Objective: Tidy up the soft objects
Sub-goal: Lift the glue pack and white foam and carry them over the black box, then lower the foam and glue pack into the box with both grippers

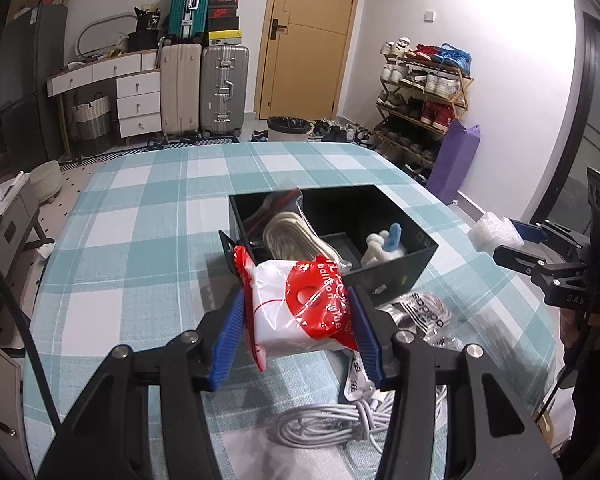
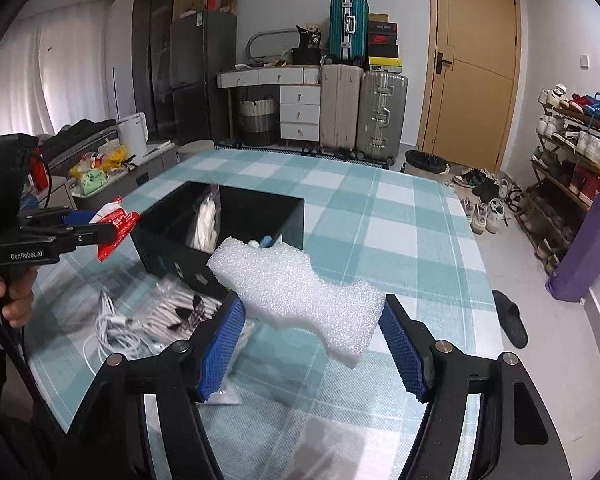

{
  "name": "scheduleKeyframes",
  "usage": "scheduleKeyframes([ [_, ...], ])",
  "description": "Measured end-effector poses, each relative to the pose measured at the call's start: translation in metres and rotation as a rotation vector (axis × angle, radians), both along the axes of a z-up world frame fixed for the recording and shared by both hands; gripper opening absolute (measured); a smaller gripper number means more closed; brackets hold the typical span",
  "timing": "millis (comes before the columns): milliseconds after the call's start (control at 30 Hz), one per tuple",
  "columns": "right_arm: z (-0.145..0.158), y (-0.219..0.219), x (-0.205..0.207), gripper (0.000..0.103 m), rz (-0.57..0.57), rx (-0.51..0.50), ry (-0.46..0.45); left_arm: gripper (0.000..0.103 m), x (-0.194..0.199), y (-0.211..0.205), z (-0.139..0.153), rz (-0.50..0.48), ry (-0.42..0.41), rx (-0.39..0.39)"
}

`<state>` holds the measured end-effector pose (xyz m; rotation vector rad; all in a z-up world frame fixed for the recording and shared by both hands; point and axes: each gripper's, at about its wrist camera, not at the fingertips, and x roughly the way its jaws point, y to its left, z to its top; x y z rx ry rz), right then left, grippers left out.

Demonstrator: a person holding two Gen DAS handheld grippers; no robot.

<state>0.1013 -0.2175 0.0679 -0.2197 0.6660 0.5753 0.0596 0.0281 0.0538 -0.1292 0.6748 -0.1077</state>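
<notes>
**Both grippers loaded above the checked table**

On my left wrist view, the left gripper (image 1: 302,332) is clamped on a red-and-white plastic packet (image 1: 300,308), its 2 blue pads pressing the packet's sides. The packet hangs clear of the table (image 1: 140,220), just in front of the black box (image 1: 396,272). The same packet shows from the side in my right wrist view, jutting from the left gripper's tip toward the box's near corner.

The right gripper (image 2: 314,336) holds a white foam block (image 2: 300,292). The block spans the gap between the 2 blue pads and sits tilted, its far end reaching up toward the box (image 2: 180,256). The right pad meets the block's edge; I cannot tell exactly how the left pad touches it, though the block is plainly off the table.

The box stands open on the teal-and-white checked cloth. Inside I see a bagged coil of pale cord (image 1: 296,240) on the left and a small white-and-blue soft toy (image 1: 384,244) on the right.

On the table beside the box lie a clear bag with a black-striped item (image 1: 424,312) and a bundle of white cable (image 1: 332,420), both near the left gripper's fingers.
</notes>
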Motion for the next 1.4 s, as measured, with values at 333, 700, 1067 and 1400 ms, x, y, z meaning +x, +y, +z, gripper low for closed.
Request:
scheduleKeyframes([
  [333,0.005,0.023,0.011,0.070,-0.014,0.028,0.011,0.050,0.010,-0.001,0.007,0.020,-0.006,0.008],
  [700,0.009,0.044,0.024,0.070,-0.071,0.032,0.030,0.051,0.026,-0.012,0.012,0.022,-0.010,0.036],
  [1067,0.003,0.071,0.035,0.070,-0.083,-0.021,0.018,0.051,0.045,-0.020,0.002,0.017,0.007,0.051],
  [1400,-0.005,0.089,0.049,0.070,-0.057,-0.077,0.009,0.051,0.062,-0.021,-0.006,0.015,0.012,0.044],
])
